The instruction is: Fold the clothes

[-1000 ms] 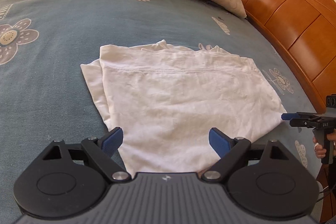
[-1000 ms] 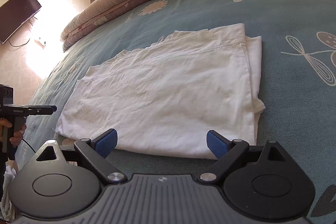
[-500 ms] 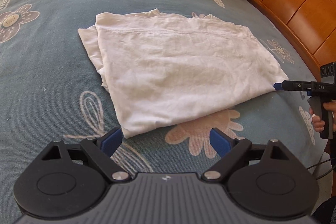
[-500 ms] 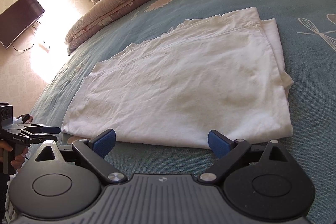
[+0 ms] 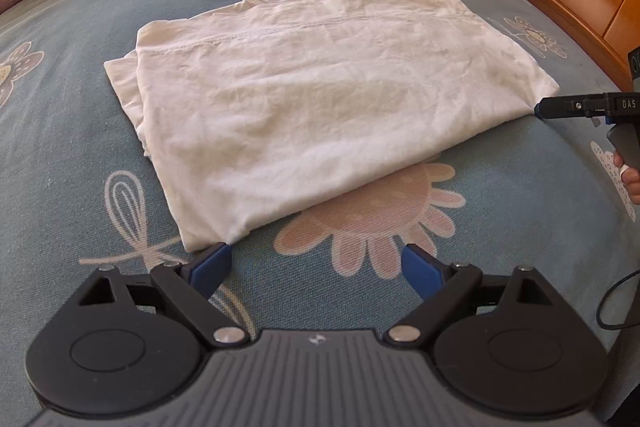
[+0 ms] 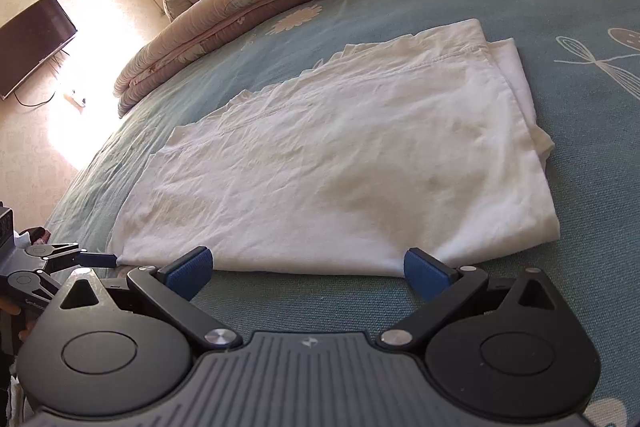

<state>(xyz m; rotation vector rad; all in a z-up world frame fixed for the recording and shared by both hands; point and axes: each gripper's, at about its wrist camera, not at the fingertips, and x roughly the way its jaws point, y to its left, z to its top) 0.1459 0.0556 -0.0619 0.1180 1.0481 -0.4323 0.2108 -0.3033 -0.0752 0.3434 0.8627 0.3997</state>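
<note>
Left gripper [image 5: 316, 269] is hovering at the bottom of its frame, jaws apart and empty, nosing at 1 near corner of the folded white garment [image 5: 320, 107] lying mid-frame on the bed [image 5: 60, 155]. Right gripper [image 6: 308, 269] is opening its jaws, nothing clamped, apparently readying for the next fold. "DAS" is showing on its body at far right of the left view.

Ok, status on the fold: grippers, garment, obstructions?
Left gripper open, empty, at the white garment's near corner. Right gripper jaws opening, empty, at its near edge. Garment folded flat on bedspread. Nothing in the way.
</note>
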